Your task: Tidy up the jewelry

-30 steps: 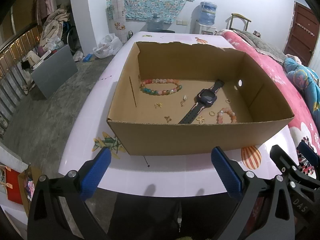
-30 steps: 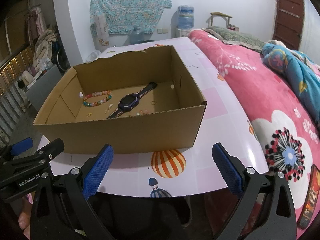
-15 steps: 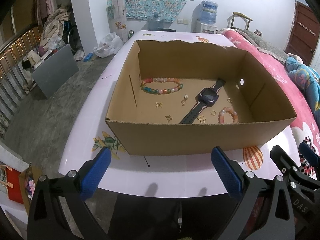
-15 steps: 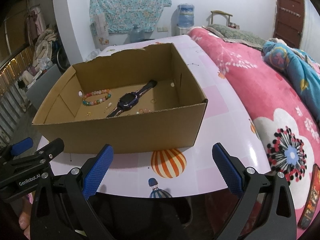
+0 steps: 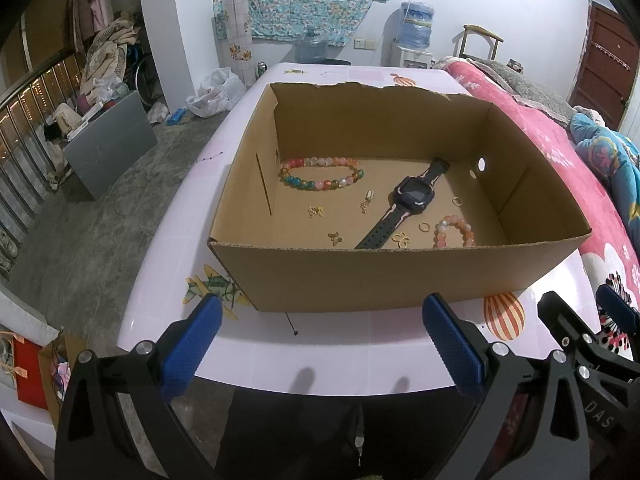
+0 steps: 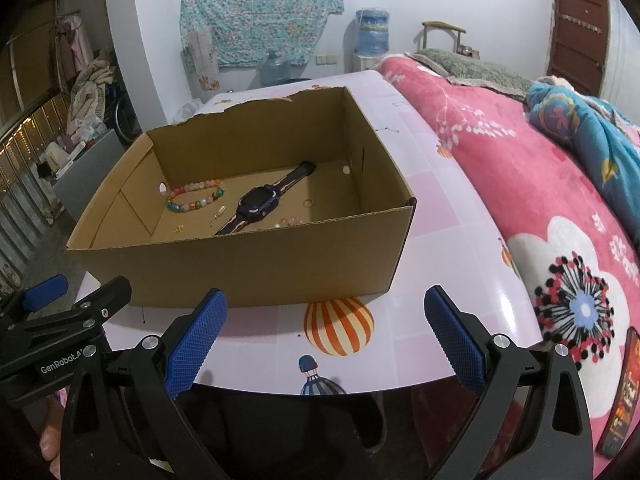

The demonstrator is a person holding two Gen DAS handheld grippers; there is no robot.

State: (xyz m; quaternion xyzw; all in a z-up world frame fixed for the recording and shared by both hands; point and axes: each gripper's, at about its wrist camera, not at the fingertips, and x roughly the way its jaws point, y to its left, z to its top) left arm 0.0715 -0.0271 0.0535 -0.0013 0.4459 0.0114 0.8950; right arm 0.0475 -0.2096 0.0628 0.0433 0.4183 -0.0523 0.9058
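Observation:
An open cardboard box (image 5: 400,276) (image 6: 248,268) stands on a pink table (image 5: 340,360). Inside lie a multicoloured bead bracelet (image 5: 322,173) (image 6: 195,197), a dark smartwatch (image 5: 412,200) (image 6: 256,206), a small pink bead bracelet (image 5: 456,232), gold rings (image 5: 424,227) and several small gold charms (image 5: 316,211). My left gripper (image 5: 320,340) hangs open at the table's near edge, in front of the box. My right gripper (image 6: 326,338) is also open, just to the right of it, empty.
A pink floral blanket (image 6: 540,208) covers a bed to the right of the table. Left of the table the concrete floor (image 5: 80,248) drops away, with a grey panel (image 5: 108,148) and clutter by a railing. Water jugs (image 5: 416,24) stand at the far wall.
Both views have shifted only slightly; the left gripper has risen a little, showing more of the box floor. Nothing in the box has moved and both grippers stay open.

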